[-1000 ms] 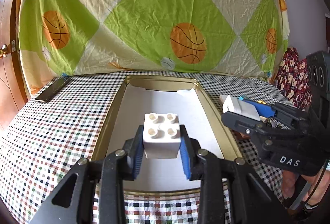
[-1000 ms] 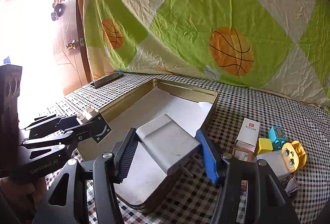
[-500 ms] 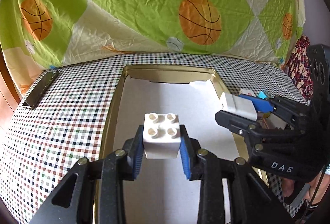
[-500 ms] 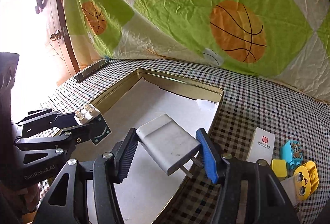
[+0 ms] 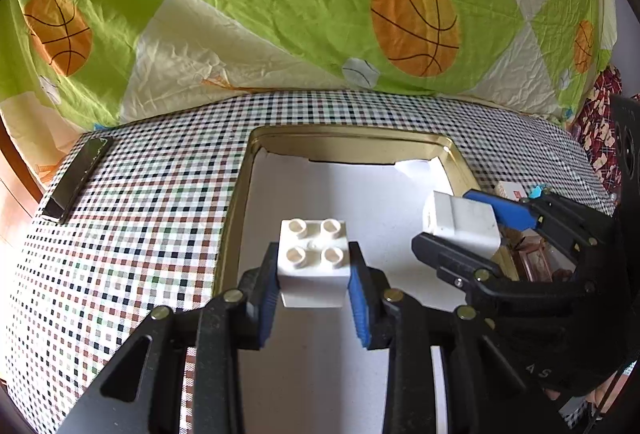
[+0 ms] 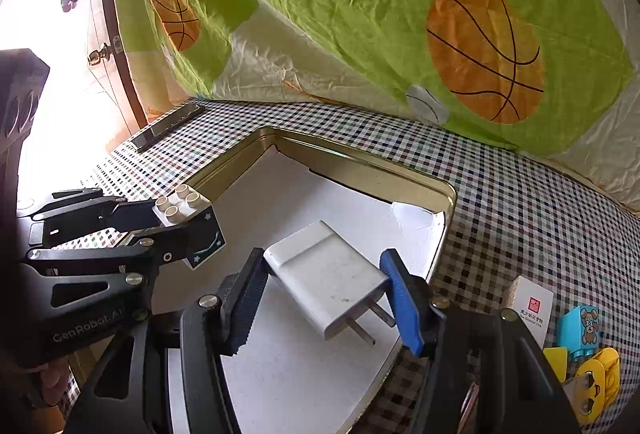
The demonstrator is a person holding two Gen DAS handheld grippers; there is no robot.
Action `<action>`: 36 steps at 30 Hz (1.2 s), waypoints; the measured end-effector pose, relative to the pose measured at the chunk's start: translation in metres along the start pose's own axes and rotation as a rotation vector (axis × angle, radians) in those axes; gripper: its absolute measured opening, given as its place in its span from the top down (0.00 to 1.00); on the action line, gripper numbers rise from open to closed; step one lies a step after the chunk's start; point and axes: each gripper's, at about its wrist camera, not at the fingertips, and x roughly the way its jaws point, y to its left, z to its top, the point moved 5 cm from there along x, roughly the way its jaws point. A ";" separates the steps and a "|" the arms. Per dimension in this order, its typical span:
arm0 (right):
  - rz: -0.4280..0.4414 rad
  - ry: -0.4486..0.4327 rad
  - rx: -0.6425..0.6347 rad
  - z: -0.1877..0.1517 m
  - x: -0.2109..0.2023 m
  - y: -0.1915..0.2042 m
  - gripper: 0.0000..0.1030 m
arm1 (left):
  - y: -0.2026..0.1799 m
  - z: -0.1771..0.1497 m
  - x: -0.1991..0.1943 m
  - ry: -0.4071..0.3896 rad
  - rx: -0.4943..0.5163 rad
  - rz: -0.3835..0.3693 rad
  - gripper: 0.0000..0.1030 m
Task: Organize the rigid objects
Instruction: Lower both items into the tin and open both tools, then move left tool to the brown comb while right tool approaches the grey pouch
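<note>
My left gripper (image 5: 313, 292) is shut on a white four-stud toy brick (image 5: 312, 262) and holds it above the paper-lined gold metal tray (image 5: 348, 138). My right gripper (image 6: 326, 298) is shut on a white plug charger (image 6: 326, 284) with its prongs pointing down to the right, also above the tray (image 6: 444, 194). In the left wrist view the right gripper (image 5: 476, 226) holds the charger (image 5: 460, 222) over the tray's right side. In the right wrist view the left gripper (image 6: 176, 224) holds the brick (image 6: 182, 204) over the tray's left side.
A checkered cloth (image 5: 140, 214) covers the table. A dark flat bar (image 5: 78, 184) lies at the far left. Right of the tray lie a white card box (image 6: 532, 308), a blue toy brick (image 6: 582, 330) and yellow toy pieces (image 6: 596, 382). A basketball-print sheet (image 5: 320, 2) hangs behind.
Both grippers have moved forward over the tray, each still holding its object. The tray's far wall and the hanging sheet look closer.
</note>
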 end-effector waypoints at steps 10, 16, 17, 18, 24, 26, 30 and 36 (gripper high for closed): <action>-0.050 -0.054 0.009 0.000 -0.017 -0.006 0.25 | 0.015 0.002 -0.010 -0.038 -0.057 0.029 0.42; -0.017 -0.136 0.004 -0.036 -0.075 -0.009 0.25 | -0.004 -0.021 -0.055 -0.203 -0.067 -0.003 0.28; -0.024 -0.147 -0.003 -0.047 -0.085 -0.011 0.25 | -0.011 -0.027 -0.062 -0.232 -0.066 -0.007 0.25; -0.039 -0.160 -0.010 -0.059 -0.096 -0.015 0.25 | -0.018 -0.033 -0.069 -0.257 -0.063 -0.014 0.24; -0.197 -0.246 0.073 -0.121 -0.157 -0.071 0.25 | -0.070 -0.071 -0.096 -0.355 -0.029 -0.070 0.15; -0.259 -0.236 0.107 -0.135 -0.167 -0.094 0.25 | -0.089 -0.080 -0.098 -0.371 -0.011 -0.084 0.14; -0.307 -0.190 0.184 -0.149 -0.172 -0.134 0.25 | -0.131 -0.086 -0.095 -0.360 0.055 -0.113 0.08; -0.269 -0.100 0.233 -0.162 -0.155 -0.149 0.25 | -0.168 -0.089 -0.086 -0.333 0.113 -0.129 0.06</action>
